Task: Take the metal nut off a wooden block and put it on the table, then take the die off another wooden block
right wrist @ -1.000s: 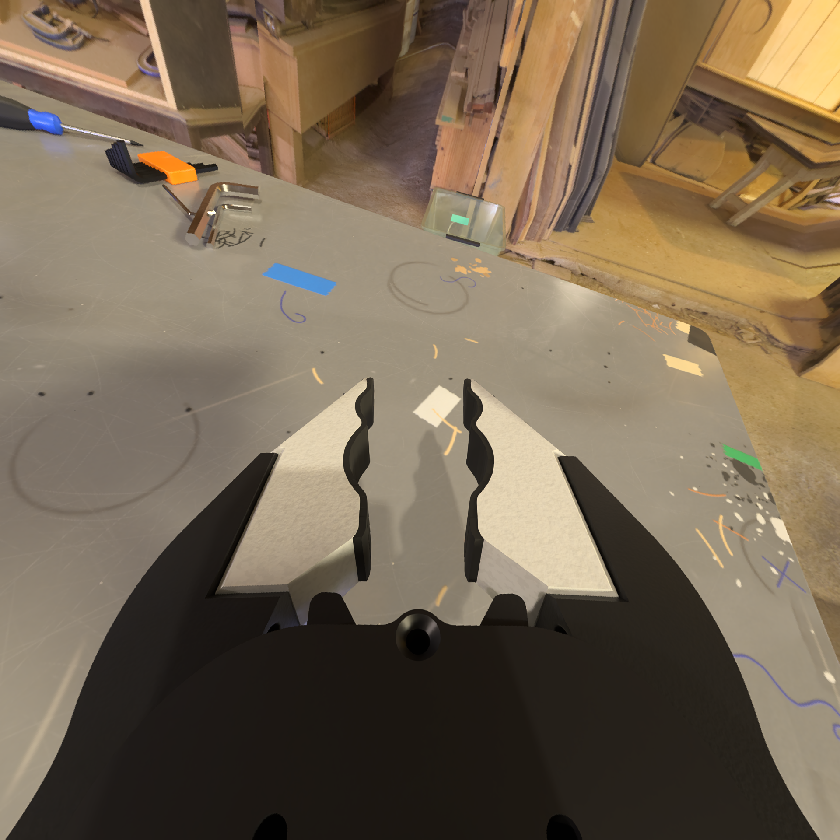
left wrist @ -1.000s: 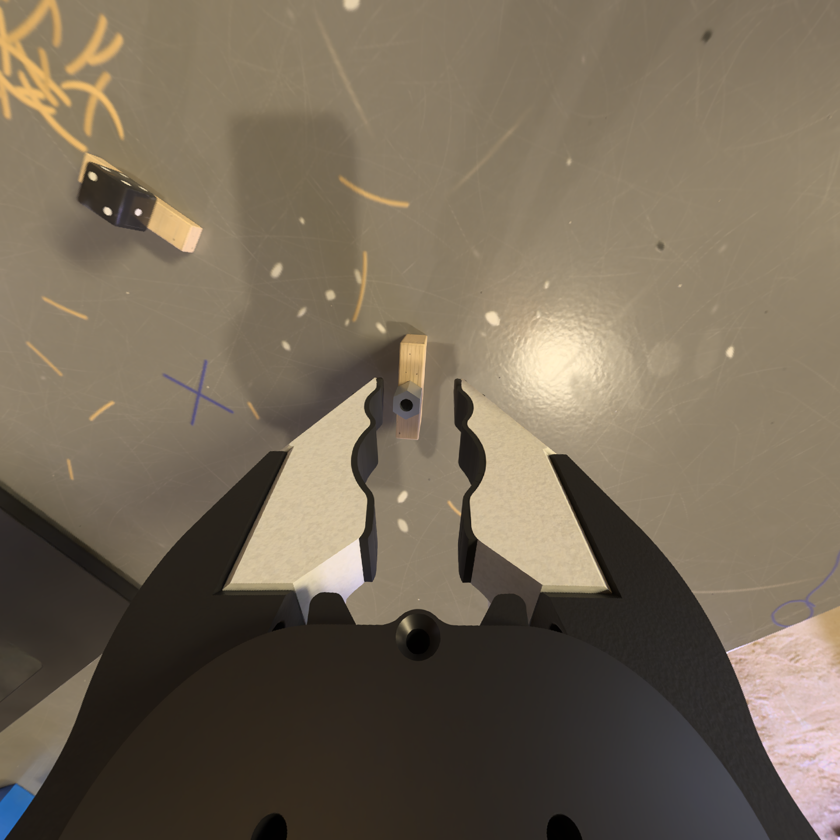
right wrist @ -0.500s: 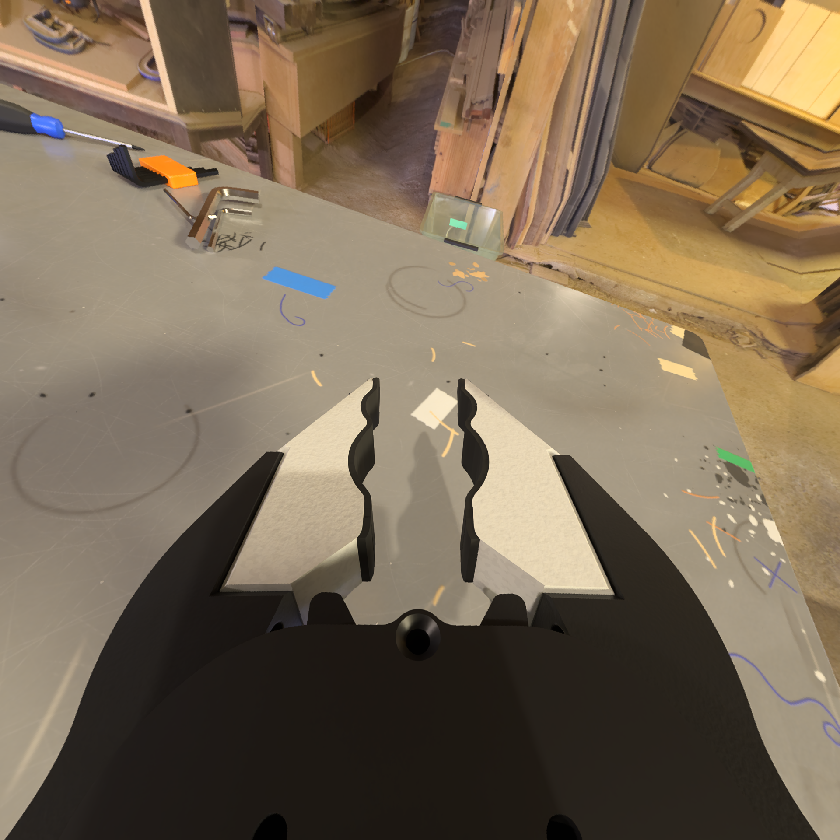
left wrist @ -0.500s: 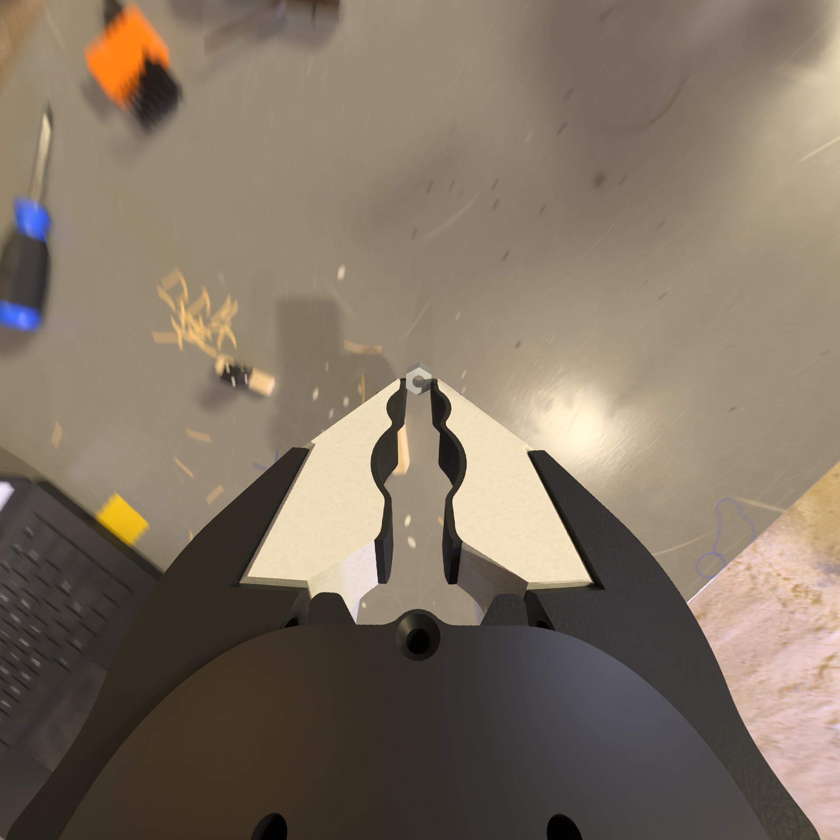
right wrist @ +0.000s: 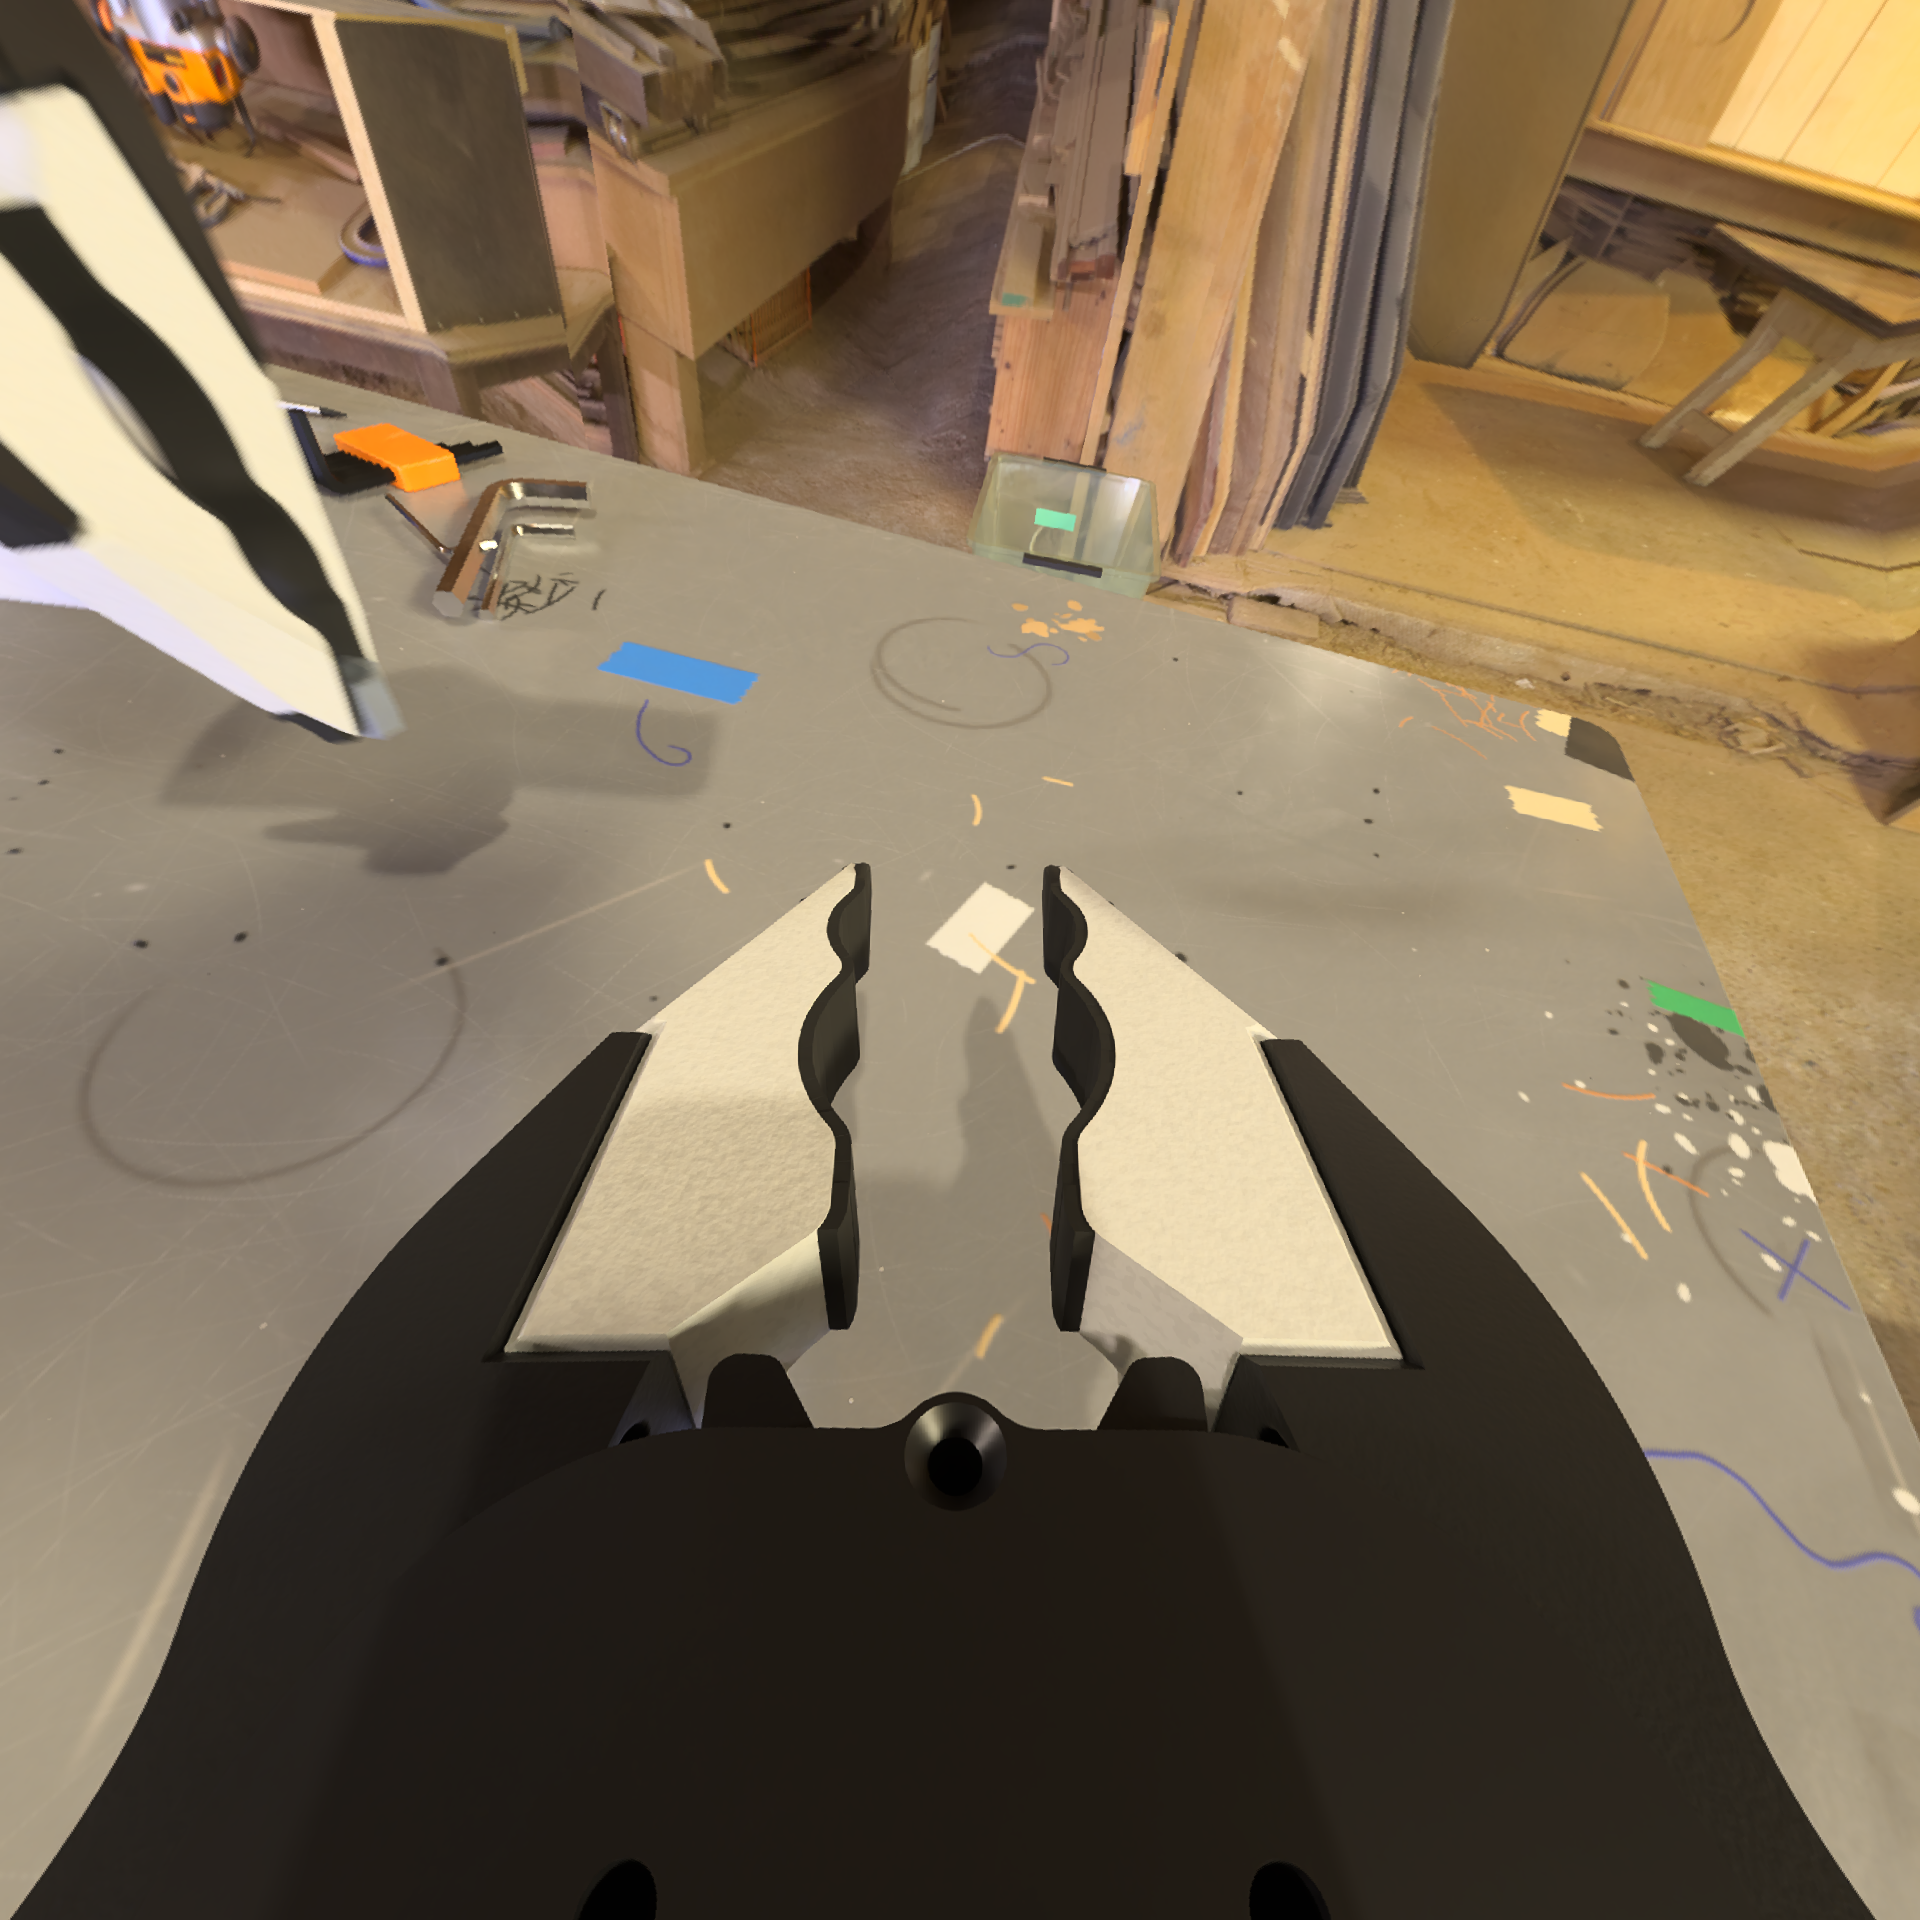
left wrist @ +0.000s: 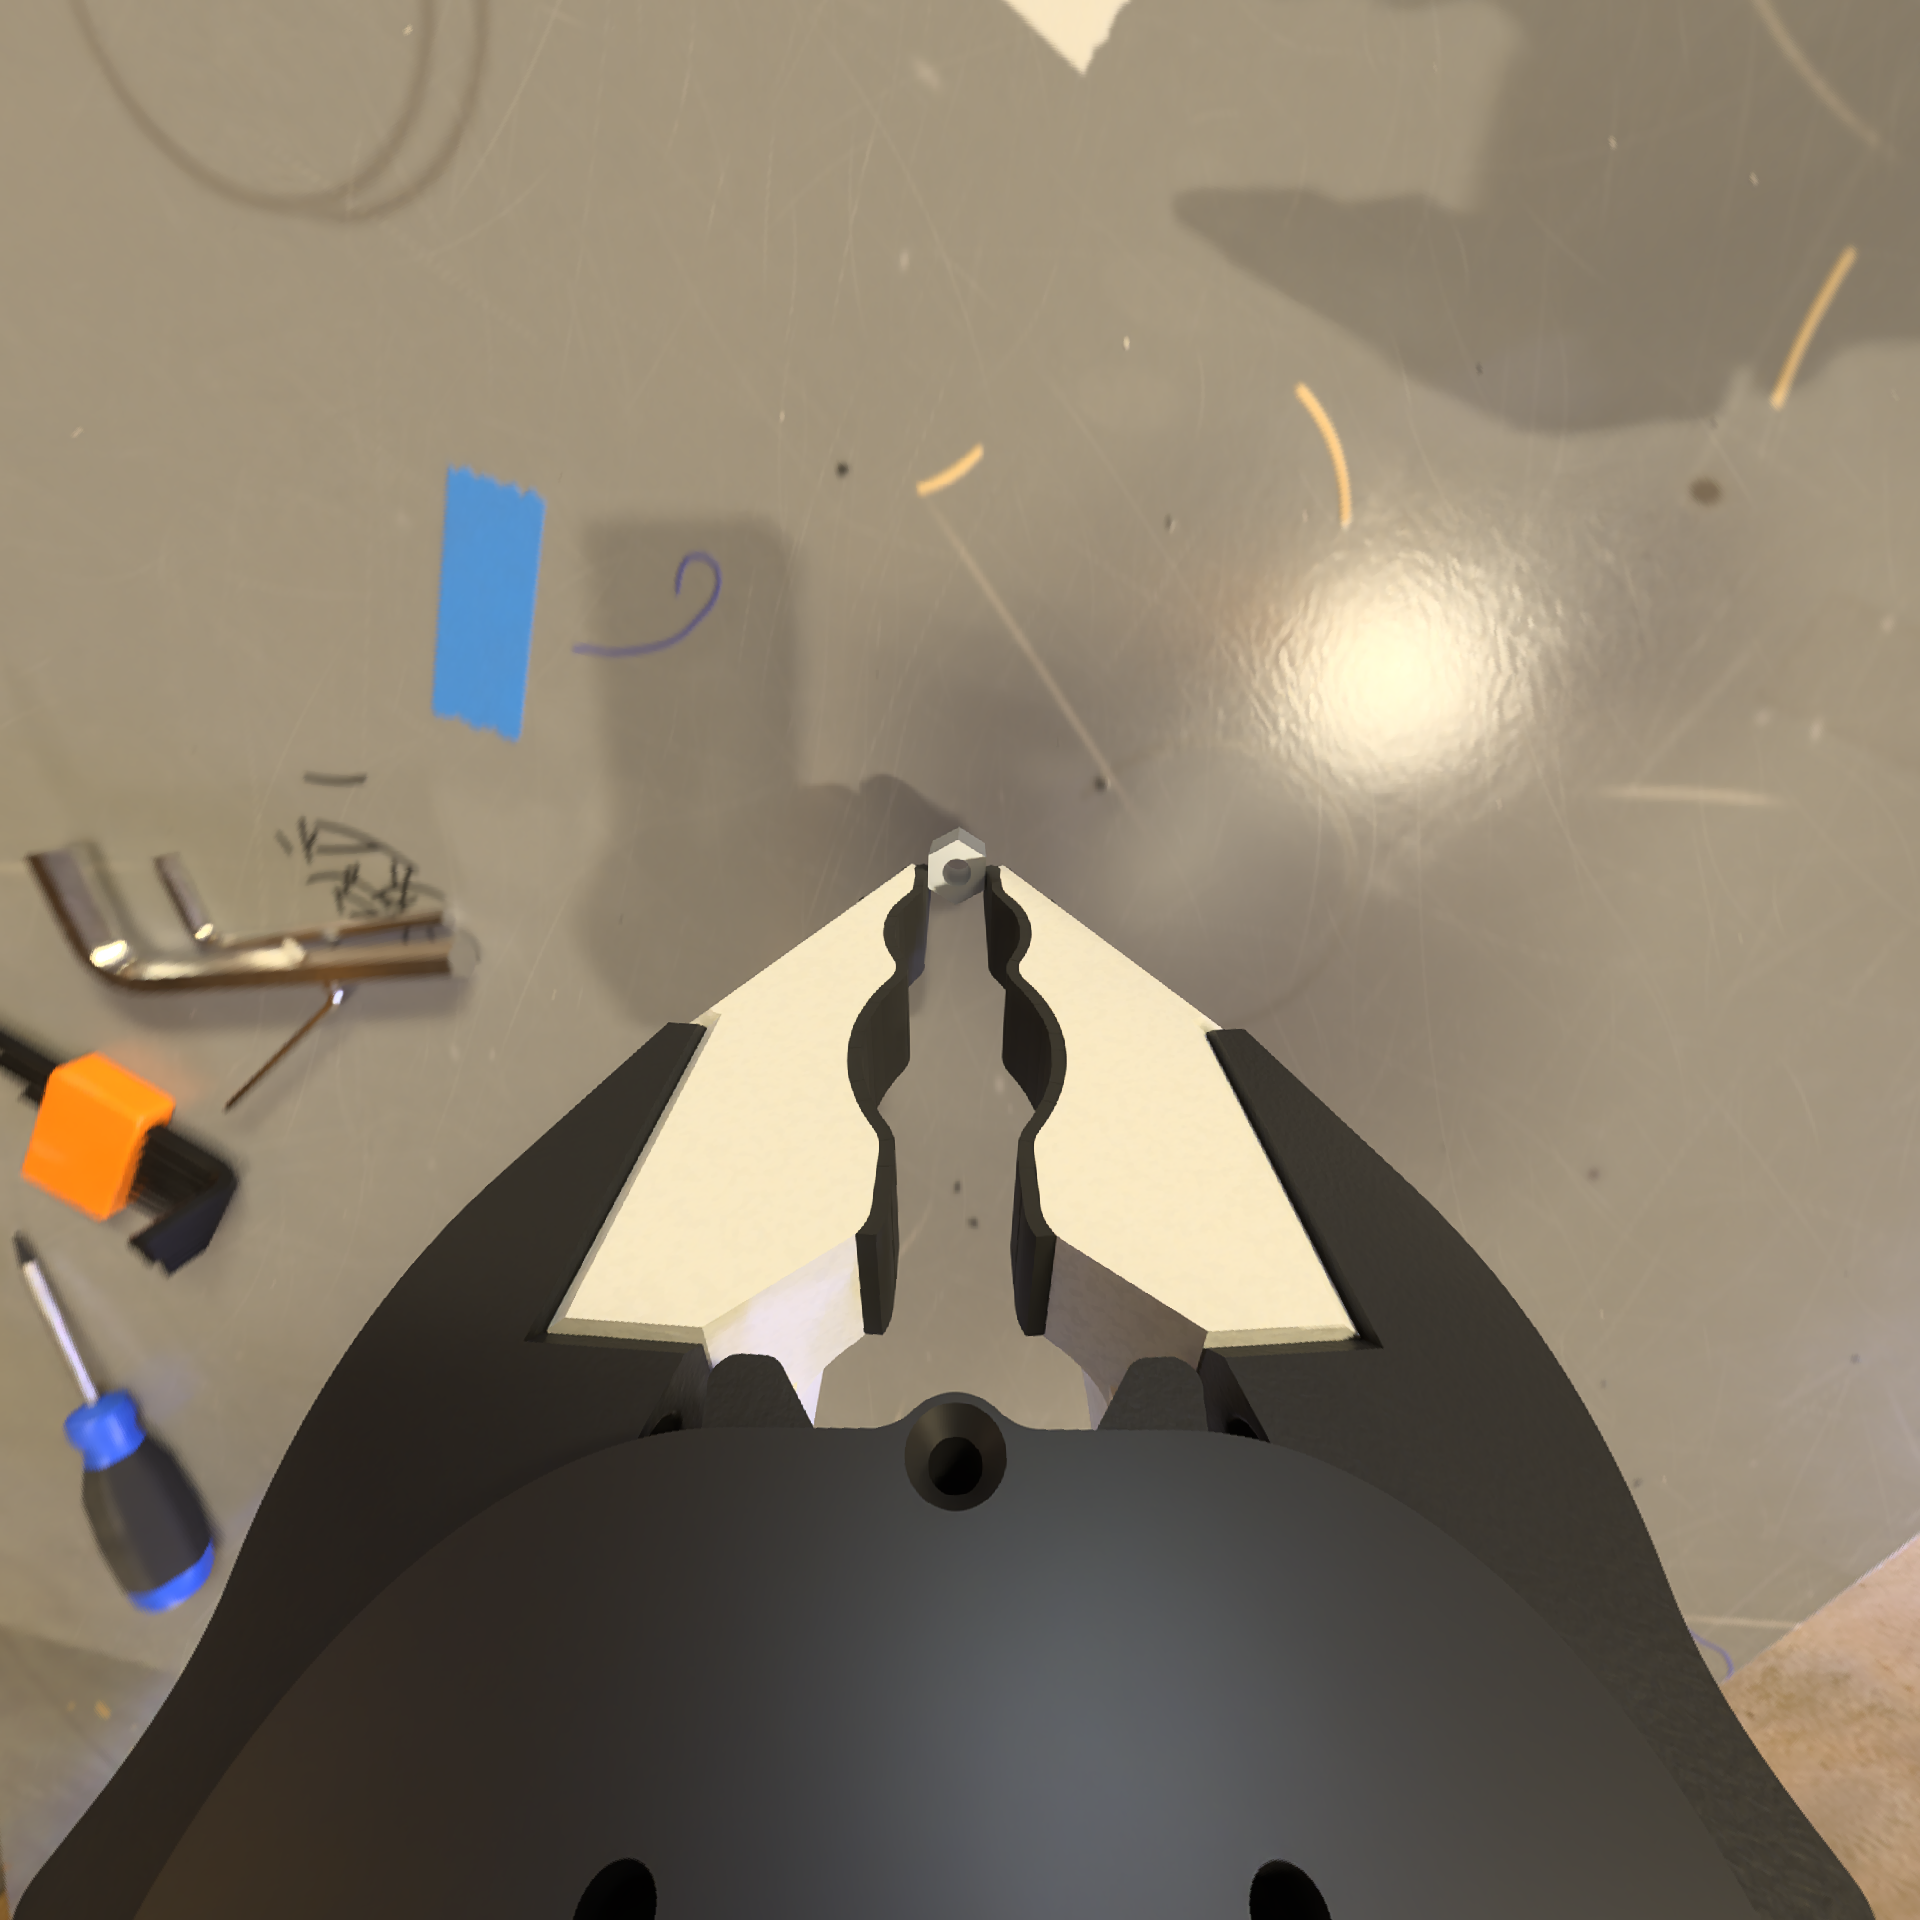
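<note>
My left gripper (left wrist: pixel 954 878) is shut on a small grey metal nut (left wrist: pixel 954 862), pinched at the very fingertips and held above the grey table (left wrist: pixel 1351 1039). The same gripper shows at the upper left of the right wrist view (right wrist: pixel 358 696), above the table, with the nut at its tip. My right gripper (right wrist: pixel 956 883) is open and empty, low over the table (right wrist: pixel 312 1039). Neither wooden block nor the die is in view.
Steel hex keys (left wrist: pixel 239 951), an orange-holdered key set (left wrist: pixel 104 1138) and a blue-handled screwdriver (left wrist: pixel 135 1496) lie at the left. Blue tape (left wrist: pixel 488 603) lies ahead on the left. In the right wrist view, the table's far edge (right wrist: pixel 1195 603) and right edge (right wrist: pixel 1766 1091) drop to the workshop floor.
My left gripper shut on the nut, lifted it off the wooden block and carried it away; the blocks and die left its view. The right gripper has barely moved.
</note>
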